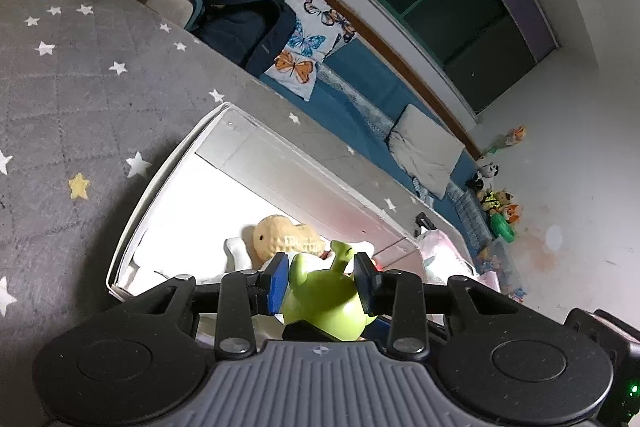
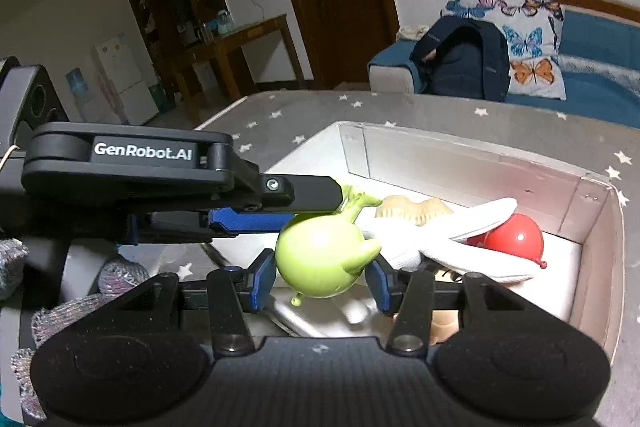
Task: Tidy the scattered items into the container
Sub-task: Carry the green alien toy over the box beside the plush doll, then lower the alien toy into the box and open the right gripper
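Plainly, in the left wrist view the left gripper [image 1: 322,269] has its blue pads pressed against both sides of a green toy [image 1: 326,301] — clenched on it, above the near end of the white box [image 1: 160,183]. Beyond the toy a peanut-shaped toy [image 1: 286,237] lies inside the box, with something white beside it that is too washed out by glare to make out. The gripper's own body cuts off the near part of the box. The box stands on a grey star-patterned cover [image 1: 80,75].

From the right wrist view, the right gripper [image 2: 322,277] sits with its pads at either side of the same green toy [image 2: 320,255], closed in on it, while the left gripper [image 2: 280,207] reaches in from the left and touches the toy's upper side. Its casing reads "GenRobot.AI". A gloved hand [image 2: 48,291] shows at the left edge, partly cut off. Inside the box [image 2: 600,227] lie a white object [image 2: 472,239], a red ball [image 2: 516,237] half hidden beneath it, and the peanut toy [image 2: 412,209] behind
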`<state>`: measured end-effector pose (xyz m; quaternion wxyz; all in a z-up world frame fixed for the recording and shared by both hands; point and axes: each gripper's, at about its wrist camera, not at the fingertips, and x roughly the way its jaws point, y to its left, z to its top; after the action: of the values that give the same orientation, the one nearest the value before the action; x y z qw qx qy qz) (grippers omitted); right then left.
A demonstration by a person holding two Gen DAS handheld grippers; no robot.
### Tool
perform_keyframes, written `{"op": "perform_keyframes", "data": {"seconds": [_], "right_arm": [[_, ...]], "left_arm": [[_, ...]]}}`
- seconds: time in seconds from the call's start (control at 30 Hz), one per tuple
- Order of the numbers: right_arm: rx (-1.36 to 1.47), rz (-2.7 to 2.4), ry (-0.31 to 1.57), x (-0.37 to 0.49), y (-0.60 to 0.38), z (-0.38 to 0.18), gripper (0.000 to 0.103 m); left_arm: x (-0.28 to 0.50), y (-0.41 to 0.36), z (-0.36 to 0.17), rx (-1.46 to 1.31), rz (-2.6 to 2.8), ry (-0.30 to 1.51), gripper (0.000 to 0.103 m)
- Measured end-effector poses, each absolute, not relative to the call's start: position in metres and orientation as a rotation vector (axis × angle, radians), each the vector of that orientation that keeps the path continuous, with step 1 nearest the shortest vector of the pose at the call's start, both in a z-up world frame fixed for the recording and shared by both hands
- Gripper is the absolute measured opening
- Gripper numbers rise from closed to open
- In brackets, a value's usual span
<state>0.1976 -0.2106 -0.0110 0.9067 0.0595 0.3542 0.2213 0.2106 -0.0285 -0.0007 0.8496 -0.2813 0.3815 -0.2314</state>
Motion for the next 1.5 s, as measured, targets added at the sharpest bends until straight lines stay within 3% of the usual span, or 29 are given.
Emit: {"op": "perform_keyframes", "data": {"seconds": [0.43,1.5], "right_arm": [[0.080,0.455,0.800,0.213,-0.202,-0.031,0.050],[0.059,0.434,0.766,0.190,-0.200,-0.020,0.050]], "left_arm": [[0.216,-0.034,-0.014,-0.529,-0.461,0.820,0.038],[0.195,-0.035,-0.001,-0.368,-0.392,0.792,0.037]]}}
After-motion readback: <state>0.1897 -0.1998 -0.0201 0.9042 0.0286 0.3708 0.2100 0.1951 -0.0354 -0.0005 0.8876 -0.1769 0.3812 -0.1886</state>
